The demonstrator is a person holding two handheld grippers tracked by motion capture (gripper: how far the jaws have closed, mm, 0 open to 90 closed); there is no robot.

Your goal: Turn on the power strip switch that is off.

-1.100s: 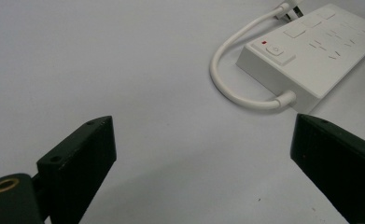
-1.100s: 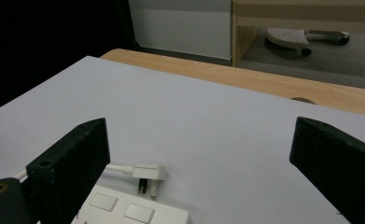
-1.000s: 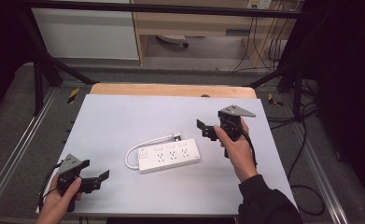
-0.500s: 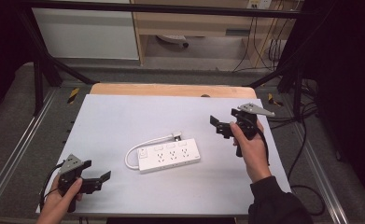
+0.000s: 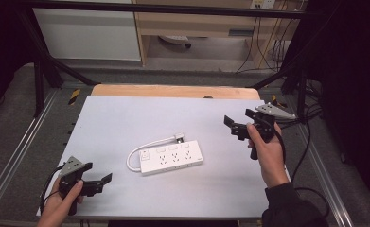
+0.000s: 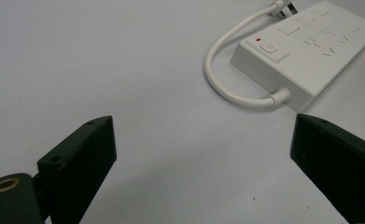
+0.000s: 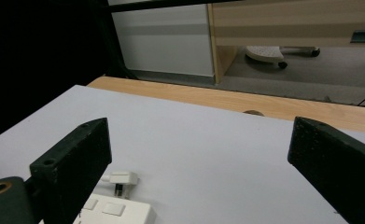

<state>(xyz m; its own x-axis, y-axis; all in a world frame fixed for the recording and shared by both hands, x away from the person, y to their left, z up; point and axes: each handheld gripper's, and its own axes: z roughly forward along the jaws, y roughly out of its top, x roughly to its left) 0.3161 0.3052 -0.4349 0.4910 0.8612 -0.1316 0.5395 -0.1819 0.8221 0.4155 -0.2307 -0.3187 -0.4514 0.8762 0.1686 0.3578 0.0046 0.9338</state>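
Both pairs of black jaws stood wide apart and empty. The left gripper (image 5: 93,183) sat low at the near left corner of the white table (image 5: 126,113), its jaws pointed toward a white power strip (image 5: 172,156) lying flat near the table's middle. The right gripper (image 5: 240,126) was held above the table's right side, well apart from the strip, aimed across the table toward the far wooden edge (image 5: 173,91).

In the left gripper view the power strip (image 6: 311,51) showed a switch with a small red mark, and its short white cord (image 6: 227,79) looped from one end back to a plug (image 7: 119,179) beside the body. The strip looked rigid, light and smooth-sided, likely to slide if nudged. A grip across its narrow width, mid-body, seemed surest; the cord looked too limp to steer it.
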